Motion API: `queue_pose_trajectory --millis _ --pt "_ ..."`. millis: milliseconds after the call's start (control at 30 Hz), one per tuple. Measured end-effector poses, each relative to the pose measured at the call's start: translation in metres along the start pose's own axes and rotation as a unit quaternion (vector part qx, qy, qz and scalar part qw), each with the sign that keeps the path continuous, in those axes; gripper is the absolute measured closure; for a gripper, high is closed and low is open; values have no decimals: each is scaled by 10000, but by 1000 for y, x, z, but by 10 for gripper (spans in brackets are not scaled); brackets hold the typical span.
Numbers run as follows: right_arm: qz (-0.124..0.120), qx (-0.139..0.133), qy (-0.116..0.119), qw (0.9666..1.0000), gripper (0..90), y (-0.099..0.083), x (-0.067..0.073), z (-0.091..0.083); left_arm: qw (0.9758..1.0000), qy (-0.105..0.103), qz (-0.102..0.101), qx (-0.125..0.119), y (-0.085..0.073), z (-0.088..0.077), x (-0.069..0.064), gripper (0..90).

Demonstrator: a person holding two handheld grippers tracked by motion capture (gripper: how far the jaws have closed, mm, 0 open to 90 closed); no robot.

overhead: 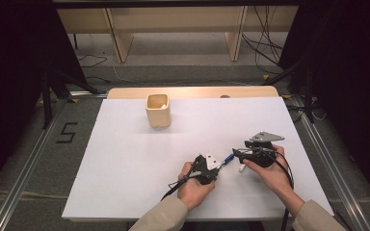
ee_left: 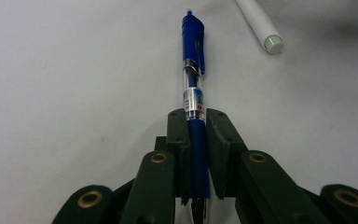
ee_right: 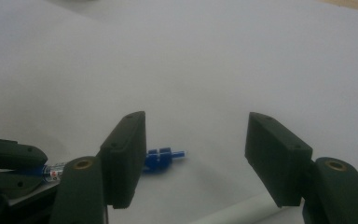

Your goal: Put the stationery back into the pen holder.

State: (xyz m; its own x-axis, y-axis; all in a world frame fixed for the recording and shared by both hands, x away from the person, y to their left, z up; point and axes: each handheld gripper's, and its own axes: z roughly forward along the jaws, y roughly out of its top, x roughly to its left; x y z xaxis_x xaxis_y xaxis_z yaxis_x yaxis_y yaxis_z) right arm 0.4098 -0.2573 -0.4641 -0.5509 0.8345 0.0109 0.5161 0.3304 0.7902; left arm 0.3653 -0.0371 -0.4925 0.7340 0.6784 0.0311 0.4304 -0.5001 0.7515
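1. Taking the cup (overhead: pixel 158 110) at the back of the worktop (overhead: pixel 125 154) as the landmark: standing upright, mouth open, contents hard to make out.
2. Gripping with the left tool (overhead: pixel 218 164), well in front of the cup and to its right: jaws pressing together on the lower barrel of the blue pen (ee_left: pixel 193 70), holding it lengthwise between the pads.
3. Pointing the blue pen's clip end farther right of the cup, toward the other tool; lifting off the worktop or resting on it, impossible to say.
4. Hovering with the right tool (ee_right: pixel 196 126) right of the cup again, close to the pen's clip end: jaws standing apart, pinching nothing.
5. Leaving a white pen (overhead: pixel 242 168) lying flat just in front of the right tool, farthest right of the cup, touching neither tool.
6. Judging progress: securing the blue pen looking done; carrying it back to the cup, probably the goal, not yet started; the white pen not yet picked up.
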Motion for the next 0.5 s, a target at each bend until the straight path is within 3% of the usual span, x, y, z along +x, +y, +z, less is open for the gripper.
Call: queue_pose_trajectory --millis 167,300,500 --pt "84 -23 14 10000 370 1 0 -1 9999 13 -35 -103 0 -4 2 800" --pt "228 -181 142 9995 331 2 -1 -4 9994 83 -114 -325 -1 -12 6 800" --pt "485 -397 666 9958 286 7 9 -6 9964 247 -232 -771 -2 -33 13 800"
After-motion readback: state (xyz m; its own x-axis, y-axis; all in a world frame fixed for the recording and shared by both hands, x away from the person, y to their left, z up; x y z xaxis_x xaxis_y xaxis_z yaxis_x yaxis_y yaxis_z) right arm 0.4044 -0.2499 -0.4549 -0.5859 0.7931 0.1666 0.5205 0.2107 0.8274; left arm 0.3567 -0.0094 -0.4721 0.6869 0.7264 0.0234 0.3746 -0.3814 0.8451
